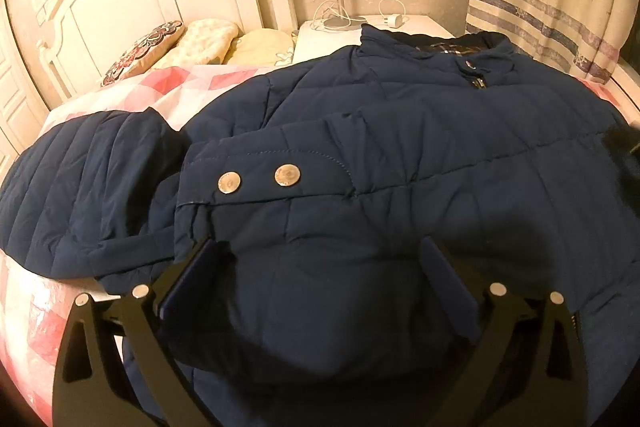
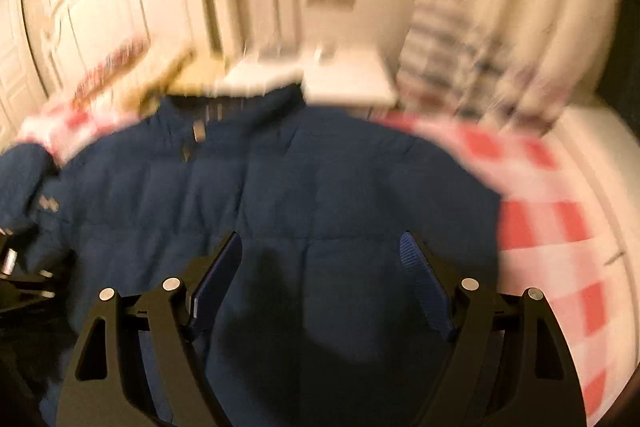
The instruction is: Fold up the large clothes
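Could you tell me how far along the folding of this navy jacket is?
Done: one sleeve, with two snap buttons at its cuff, lies folded across the chest of the jacket, which is zipped and spread on the checked quilt. In hand: nothing; the left gripper and right gripper both hover open over the jacket. Left: the detached hood beside it, and folding the body.

The jacket (image 1: 400, 147) is spread on the bed (image 1: 132, 91), filling the frame's centre, its collar (image 1: 440, 47) at upper right. One sleeve (image 1: 272, 171) is laid across the front. Pillows (image 1: 200, 43) are seen upper left, the nightstand (image 1: 320, 35) behind the collar.
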Demonstrator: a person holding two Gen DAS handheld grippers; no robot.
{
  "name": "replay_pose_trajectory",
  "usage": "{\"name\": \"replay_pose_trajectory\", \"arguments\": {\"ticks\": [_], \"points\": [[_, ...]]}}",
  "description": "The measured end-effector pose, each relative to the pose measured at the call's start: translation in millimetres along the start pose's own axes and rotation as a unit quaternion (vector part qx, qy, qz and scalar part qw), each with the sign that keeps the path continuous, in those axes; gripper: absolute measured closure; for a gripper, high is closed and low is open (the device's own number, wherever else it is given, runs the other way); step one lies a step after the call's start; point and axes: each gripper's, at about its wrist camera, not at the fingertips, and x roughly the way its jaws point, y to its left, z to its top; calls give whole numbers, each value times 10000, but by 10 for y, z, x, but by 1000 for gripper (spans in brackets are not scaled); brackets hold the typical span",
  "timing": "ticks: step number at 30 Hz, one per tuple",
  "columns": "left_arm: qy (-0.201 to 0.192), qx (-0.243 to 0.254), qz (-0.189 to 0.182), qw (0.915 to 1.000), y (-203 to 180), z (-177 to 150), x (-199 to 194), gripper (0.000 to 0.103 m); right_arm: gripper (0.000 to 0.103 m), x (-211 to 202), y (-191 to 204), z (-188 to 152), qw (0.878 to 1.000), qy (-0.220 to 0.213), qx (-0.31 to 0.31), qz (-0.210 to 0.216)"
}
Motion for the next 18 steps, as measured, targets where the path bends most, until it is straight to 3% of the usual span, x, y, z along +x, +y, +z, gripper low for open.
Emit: {"name": "replay_pose_trajectory", "arguments": {"ticks": [1,6,10,15,18], "points": [[-5,-5,-14,10000,1,-2,-3,3,20,171,26,-28,9996,284,-54,-7],[7,-15,-29,10000,1,3,-5,3,20,151,10,61,9987,499,30,-44],[19,-14,-36,10000,-4,1,-12,2,20,23,121,277,9999,79,54,-85],[19,-40,-74,10000,-3,4,-19,2,14,474,223,330,9992,331,-99,-200],[26,-67,-116,9999,1,3,-22,2,14,444,198,326,9994,299,-28,-168]]}}
